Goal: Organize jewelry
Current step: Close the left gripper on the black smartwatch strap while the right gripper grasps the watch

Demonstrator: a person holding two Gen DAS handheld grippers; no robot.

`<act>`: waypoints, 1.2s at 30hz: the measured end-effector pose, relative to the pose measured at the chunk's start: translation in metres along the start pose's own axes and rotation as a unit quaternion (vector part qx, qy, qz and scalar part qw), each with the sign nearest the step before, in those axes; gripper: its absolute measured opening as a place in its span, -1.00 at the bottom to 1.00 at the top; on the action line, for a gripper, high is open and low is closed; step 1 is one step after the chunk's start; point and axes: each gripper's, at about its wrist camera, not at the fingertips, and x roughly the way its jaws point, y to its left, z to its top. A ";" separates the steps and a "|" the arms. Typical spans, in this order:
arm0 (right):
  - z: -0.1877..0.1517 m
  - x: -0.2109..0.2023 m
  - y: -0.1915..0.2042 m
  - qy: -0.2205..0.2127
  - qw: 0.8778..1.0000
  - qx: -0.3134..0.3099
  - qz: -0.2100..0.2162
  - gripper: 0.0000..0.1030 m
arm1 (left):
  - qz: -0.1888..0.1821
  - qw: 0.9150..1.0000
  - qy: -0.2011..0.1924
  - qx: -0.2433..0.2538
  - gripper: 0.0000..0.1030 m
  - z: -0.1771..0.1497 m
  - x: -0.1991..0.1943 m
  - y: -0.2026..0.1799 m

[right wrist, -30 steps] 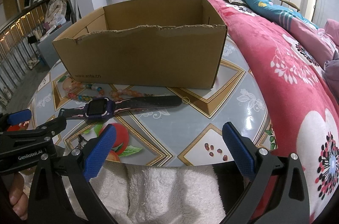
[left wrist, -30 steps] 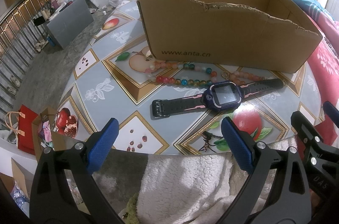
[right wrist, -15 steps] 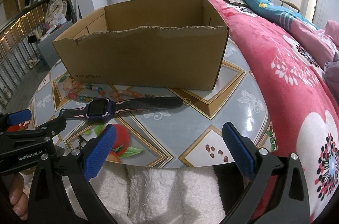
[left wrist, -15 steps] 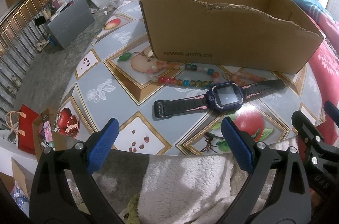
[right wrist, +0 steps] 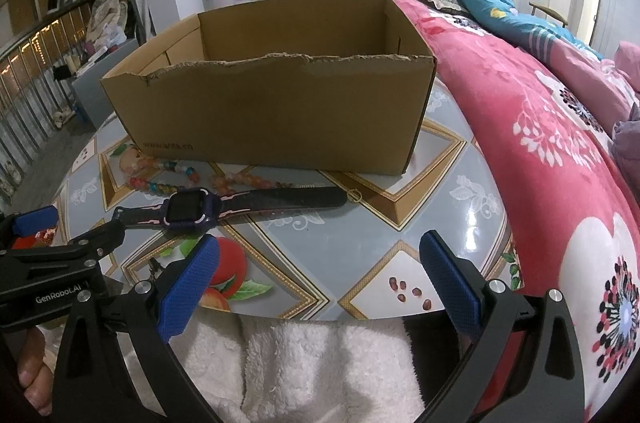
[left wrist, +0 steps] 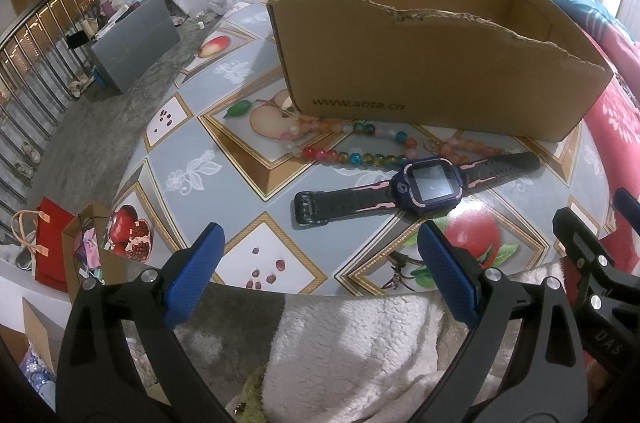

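A dark smartwatch (left wrist: 430, 183) with pink-lined straps lies flat on the fruit-patterned table (left wrist: 224, 159), in front of an open cardboard box (left wrist: 432, 63). A string of coloured beads (left wrist: 352, 151) lies between watch and box. A small dark trinket (left wrist: 396, 273) lies at the table's near edge. My left gripper (left wrist: 320, 275) is open and empty, at the near edge short of the watch. My right gripper (right wrist: 320, 279) is open and empty, to the right of the watch (right wrist: 192, 209). The box (right wrist: 272, 111) and beads (right wrist: 168, 181) show there too.
A red floral quilt (right wrist: 560, 127) on a bed borders the table's right side. White fleece (right wrist: 320, 363) lies under both grippers. On the left, the floor drops to a railing (left wrist: 28, 63), a grey box (left wrist: 136, 39) and a red bag (left wrist: 48, 243).
Both grippers have eased slightly back and down from the table. The watch, beads and box have not moved. Both grippers stay open.
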 end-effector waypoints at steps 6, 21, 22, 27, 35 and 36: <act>0.003 -0.001 0.001 -0.003 1.000 -0.009 -0.005 0.90 | 0.003 1.000 -0.001 0.000 0.81 0.000 0.000 0.001; 0.013 -0.010 0.000 -0.050 0.995 -0.042 0.074 0.90 | 0.006 1.000 0.002 -0.026 0.81 -0.005 0.024 0.044; 0.014 -0.010 0.002 -0.053 0.994 -0.044 0.080 0.90 | 0.004 1.000 0.000 -0.025 0.81 -0.006 0.026 0.048; 0.017 -0.004 0.028 -0.062 0.983 -0.127 0.113 0.89 | -0.072 0.997 -0.029 -0.025 0.81 -0.009 0.031 0.067; 0.022 0.028 0.072 -0.018 0.954 -0.245 0.171 0.48 | -0.189 0.978 -0.053 -0.069 0.84 -0.006 0.039 0.084; 0.024 0.034 0.075 -0.008 0.953 -0.249 0.174 0.44 | -0.192 0.977 -0.053 -0.075 0.84 -0.005 0.043 0.086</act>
